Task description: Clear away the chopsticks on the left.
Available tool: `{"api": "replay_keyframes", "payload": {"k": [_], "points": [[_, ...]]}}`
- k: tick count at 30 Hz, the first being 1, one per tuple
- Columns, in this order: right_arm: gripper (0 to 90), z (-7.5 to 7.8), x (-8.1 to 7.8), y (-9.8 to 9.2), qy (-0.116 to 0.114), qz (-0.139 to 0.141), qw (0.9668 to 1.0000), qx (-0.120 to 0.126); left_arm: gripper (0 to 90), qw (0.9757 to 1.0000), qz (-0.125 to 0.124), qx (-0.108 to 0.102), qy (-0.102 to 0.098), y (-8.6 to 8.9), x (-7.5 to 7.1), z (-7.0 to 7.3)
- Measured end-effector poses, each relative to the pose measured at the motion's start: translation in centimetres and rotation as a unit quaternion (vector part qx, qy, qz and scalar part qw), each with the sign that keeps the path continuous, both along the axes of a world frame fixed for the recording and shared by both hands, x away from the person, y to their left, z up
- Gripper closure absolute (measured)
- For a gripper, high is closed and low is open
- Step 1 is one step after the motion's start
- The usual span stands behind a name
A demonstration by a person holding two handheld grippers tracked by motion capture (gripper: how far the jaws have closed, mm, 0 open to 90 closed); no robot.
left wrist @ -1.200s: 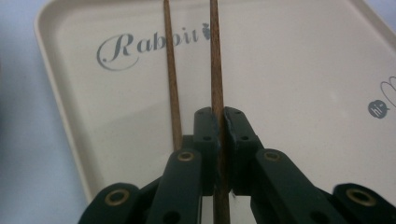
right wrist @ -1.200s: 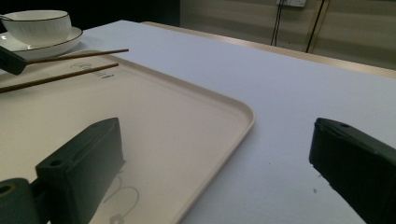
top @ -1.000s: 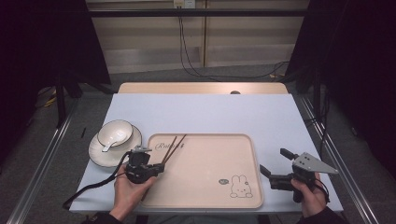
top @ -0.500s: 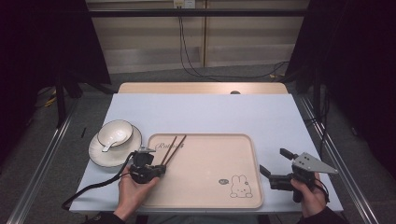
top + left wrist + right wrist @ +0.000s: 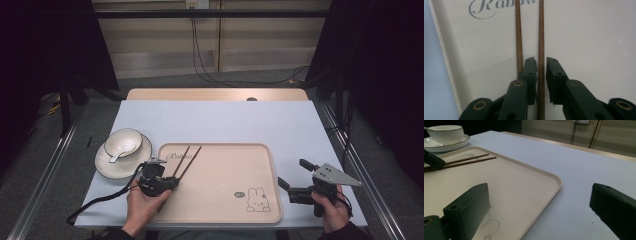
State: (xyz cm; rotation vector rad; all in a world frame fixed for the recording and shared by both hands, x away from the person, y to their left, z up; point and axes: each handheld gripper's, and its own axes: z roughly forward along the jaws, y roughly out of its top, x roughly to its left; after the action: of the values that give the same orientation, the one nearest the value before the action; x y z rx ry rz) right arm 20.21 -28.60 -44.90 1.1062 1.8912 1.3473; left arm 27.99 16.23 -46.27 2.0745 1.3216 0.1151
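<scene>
While the left tool (image 5: 541,65) has just been opening around one chopstick (image 5: 540,30), the right tool (image 5: 298,176) (idle) gapes wide.

The pale blue table (image 5: 215,122) bears a beige tray (image 5: 225,185) and a saucer (image 5: 102,165).

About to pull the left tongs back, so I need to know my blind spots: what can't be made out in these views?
- Near ends of the chopsticks: left gripper view, covered by the left tongs and cut by the bottom edge.
- The left tongs have just been opening, one chopstick between the jaws; whether a pad touches it is unclear.
- What lies in the bowl: high view, too small; right gripper view, cut off by the edge.
</scene>
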Motion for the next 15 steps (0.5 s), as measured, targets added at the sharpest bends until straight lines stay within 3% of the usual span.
{"api": "replay_keyframes", "payload": {"k": [5, 10, 15], "points": [[2.6, 0.00, 0.02, 0.00, 0.000, 0.002, 1.0000, 0.000, 72.7, 0.9998, -0.019, 0.001, -0.003, 0.17, 0.07, 0.09], [3.0, 0.00, 0.02, 0.00, 0.000, 0.002, 1.0000, 0.000, 66.4, 0.9988, -0.038, -0.020, -0.024, 0.23, -0.07, 0.54], [3.0, 0.01, 0.02, 0.01, 0.000, 0.001, 1.0000, 0.001, 48.8, 0.9970, -0.050, -0.041, -0.042, 0.30, -0.13, 0.96]]}}
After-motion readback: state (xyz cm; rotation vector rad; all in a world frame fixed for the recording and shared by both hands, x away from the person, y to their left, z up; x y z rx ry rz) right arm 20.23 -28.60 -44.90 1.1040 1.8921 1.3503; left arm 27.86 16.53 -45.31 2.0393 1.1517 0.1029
